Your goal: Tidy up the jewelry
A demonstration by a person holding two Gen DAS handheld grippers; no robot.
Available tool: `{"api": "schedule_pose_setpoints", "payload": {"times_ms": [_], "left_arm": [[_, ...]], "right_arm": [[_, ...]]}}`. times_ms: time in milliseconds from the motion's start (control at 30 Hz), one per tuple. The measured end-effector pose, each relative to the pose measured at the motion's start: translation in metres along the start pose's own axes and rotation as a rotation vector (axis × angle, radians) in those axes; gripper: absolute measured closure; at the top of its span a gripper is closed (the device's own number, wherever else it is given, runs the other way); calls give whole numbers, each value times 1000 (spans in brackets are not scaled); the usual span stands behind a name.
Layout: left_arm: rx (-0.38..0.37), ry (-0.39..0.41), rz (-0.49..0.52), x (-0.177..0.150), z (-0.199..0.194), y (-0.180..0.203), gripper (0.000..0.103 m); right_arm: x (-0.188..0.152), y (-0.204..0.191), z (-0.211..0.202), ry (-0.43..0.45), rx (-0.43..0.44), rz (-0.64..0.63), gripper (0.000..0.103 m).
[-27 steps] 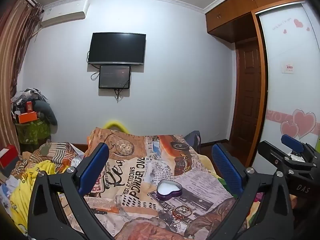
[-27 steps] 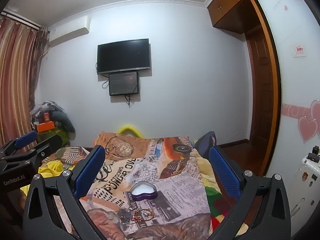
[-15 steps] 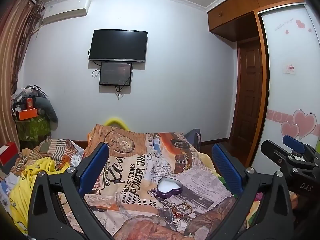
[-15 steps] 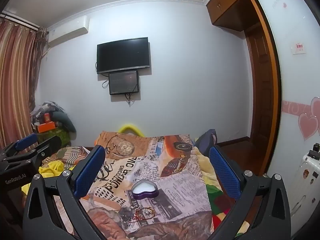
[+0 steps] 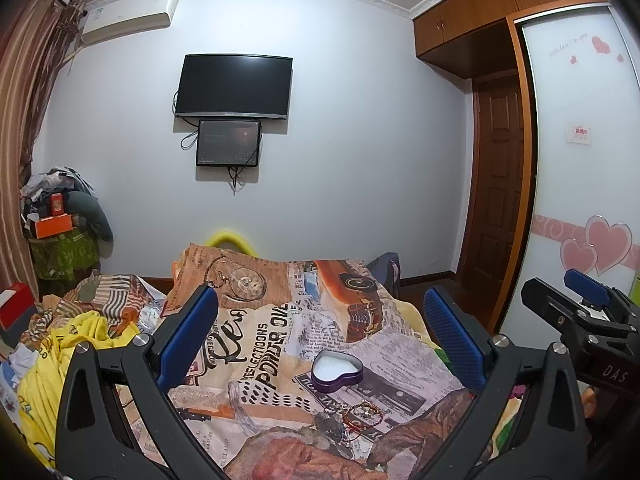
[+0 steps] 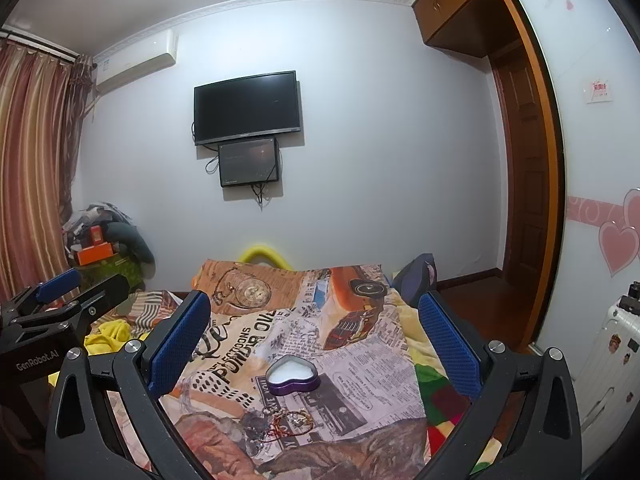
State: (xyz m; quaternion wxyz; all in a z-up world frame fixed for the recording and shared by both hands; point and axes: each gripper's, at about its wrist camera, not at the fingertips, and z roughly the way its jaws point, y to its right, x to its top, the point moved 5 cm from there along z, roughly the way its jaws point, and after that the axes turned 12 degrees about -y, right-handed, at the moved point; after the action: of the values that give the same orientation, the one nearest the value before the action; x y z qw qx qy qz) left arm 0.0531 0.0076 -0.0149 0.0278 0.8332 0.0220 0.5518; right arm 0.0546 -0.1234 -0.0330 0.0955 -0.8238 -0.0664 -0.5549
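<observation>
**Both grippers open above the bed; heart tin and jewelry on the blanket**

Left gripper: jaws spread wide, nothing between the blue pads. Held above the bed, well apart from the items on it.

Right gripper: jaws likewise wide apart, empty. It also shows at the right edge of the left wrist view, black frame with a blue pad tip; the left gripper shows in turn at the left edge of the right wrist view.

Heart-shaped tin: purple wall, white inside, lid off, sitting flat on the newspaper-print blanket. In both views it falls between the two fingers.

Jewelry pile: a small tangle on the blanket just on the near side of the tin, close to it but not touching. Visible pieces: a red cord bracelet, gold-toned rings or bangles, something dark and beaded. Individual items too small and tangled to separate.

Surroundings: wall-mounted TV with a smaller screen directly below it, air conditioner high on the wall, striped curtain at left, wooden door at right, wardrobe panel with pink hearts, yellow garment crumpled on the bed's left side, white suitcase at far right.
</observation>
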Motion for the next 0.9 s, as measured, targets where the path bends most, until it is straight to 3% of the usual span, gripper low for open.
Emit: {"api": "schedule_pose_setpoints", "payload": {"times_ms": [900], "left_arm": [[-12, -18, -4, -2, 5, 5, 0]], "right_arm": [[3, -1, -1, -7, 9, 8, 0]]}}
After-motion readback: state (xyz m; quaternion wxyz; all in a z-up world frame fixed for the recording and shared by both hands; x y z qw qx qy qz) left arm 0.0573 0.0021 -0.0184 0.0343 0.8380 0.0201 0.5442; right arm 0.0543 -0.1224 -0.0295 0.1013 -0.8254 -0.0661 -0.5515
